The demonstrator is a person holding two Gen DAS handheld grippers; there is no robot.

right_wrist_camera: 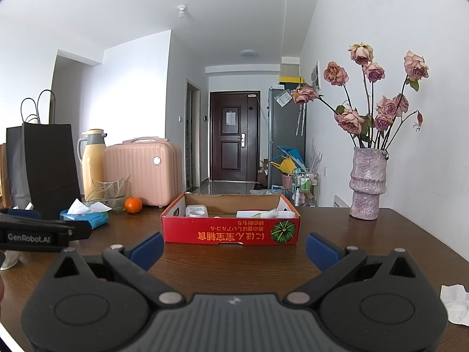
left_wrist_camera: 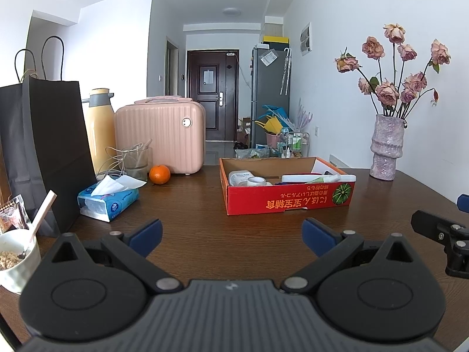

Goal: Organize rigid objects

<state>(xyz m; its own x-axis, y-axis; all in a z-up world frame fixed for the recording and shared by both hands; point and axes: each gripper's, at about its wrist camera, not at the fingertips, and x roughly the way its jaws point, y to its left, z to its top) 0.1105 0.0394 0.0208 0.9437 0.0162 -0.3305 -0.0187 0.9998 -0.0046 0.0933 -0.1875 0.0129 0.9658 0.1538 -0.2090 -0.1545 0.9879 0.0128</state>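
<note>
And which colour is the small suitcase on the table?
Pale pink suitcase, clearest in the left wrist view.

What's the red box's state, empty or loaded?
Loaded. The red box is open-topped; a tape roll and white containers show above its front wall in both views.

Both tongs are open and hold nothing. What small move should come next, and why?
Probably move the right tongs forward toward the red box. Both they and the left tongs hang open and empty over the bare table, and the box straight ahead holds the small items.
</note>
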